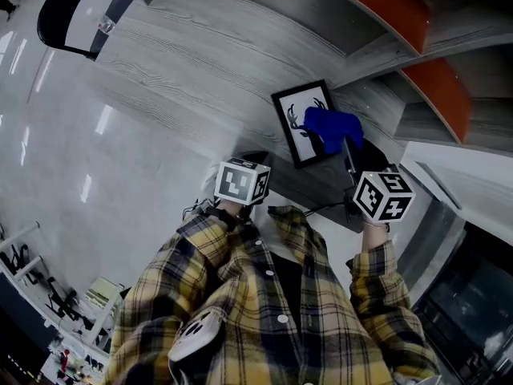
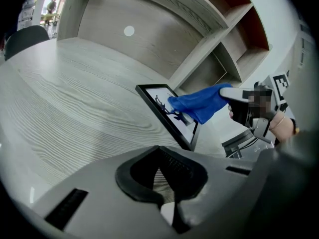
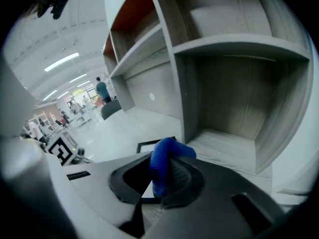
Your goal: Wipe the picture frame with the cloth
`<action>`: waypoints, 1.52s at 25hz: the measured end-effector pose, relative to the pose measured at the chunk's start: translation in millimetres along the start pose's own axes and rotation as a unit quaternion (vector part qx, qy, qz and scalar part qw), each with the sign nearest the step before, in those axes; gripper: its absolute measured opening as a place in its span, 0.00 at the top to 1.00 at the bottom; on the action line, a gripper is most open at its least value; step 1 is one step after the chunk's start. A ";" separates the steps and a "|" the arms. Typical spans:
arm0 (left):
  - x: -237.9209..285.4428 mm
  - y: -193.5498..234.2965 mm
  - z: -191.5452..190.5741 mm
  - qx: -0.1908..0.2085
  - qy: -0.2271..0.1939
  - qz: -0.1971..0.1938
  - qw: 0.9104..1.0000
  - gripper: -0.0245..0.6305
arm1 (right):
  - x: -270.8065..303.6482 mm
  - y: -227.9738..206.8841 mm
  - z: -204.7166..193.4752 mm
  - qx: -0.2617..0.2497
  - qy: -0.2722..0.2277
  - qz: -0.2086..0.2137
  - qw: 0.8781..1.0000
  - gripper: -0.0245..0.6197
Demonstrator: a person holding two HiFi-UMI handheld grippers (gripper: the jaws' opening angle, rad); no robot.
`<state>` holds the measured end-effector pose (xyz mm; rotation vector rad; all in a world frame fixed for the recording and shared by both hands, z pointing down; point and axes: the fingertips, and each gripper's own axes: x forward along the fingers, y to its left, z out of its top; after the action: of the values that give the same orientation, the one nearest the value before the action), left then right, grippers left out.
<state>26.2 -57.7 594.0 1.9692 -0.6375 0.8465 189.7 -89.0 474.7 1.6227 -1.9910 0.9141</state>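
The black picture frame (image 1: 301, 123) with a deer print lies tilted on the grey wood-grain desk (image 1: 184, 62), next to the shelf unit. The blue cloth (image 1: 330, 127) rests on the frame's right part, and my right gripper (image 1: 349, 147) is shut on it. In the right gripper view the cloth (image 3: 164, 159) bulges up between the jaws, with a corner of the frame (image 3: 149, 145) behind it. My left gripper (image 1: 253, 159) hovers just short of the frame's near edge, shut on nothing. The left gripper view shows the frame (image 2: 163, 114), the cloth (image 2: 198, 101) and the right gripper (image 2: 238, 94) beyond my left gripper (image 2: 160, 177).
A grey shelf unit (image 3: 234, 93) with orange-backed compartments (image 1: 437, 83) stands right of the frame. A black chair (image 1: 76, 14) is at the desk's far left. A small white disc (image 2: 129, 31) sits on the back panel. Several tools lie on a low stand (image 1: 48, 303).
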 end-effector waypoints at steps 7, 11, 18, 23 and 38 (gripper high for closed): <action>5.7 -32.3 12.6 0.006 -0.006 -0.043 0.999 0.96 | -8.6 73.4 5.4 0.004 -0.003 0.110 0.994 0.90; 14.7 -46.4 6.9 0.021 0.012 -0.051 0.998 0.95 | 19.4 61.0 -53.9 -0.011 0.079 0.095 0.992 0.90; 26.7 -60.5 -3.3 0.044 0.031 -0.058 0.997 0.95 | 42.3 20.8 -102.9 -0.095 0.143 0.030 0.985 0.90; 29.2 -68.5 1.0 0.052 0.027 -0.059 0.997 0.95 | 37.4 1.9 -84.2 -0.069 0.114 0.014 0.991 0.90; 34.0 -68.5 10.9 0.069 0.033 -0.035 0.996 0.95 | 31.4 -78.8 -79.6 -0.001 0.107 -0.051 0.993 0.90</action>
<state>99.6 -37.5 580.3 2.0651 -0.4791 0.9300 251.6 -62.8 569.7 1.5409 -1.7477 1.0011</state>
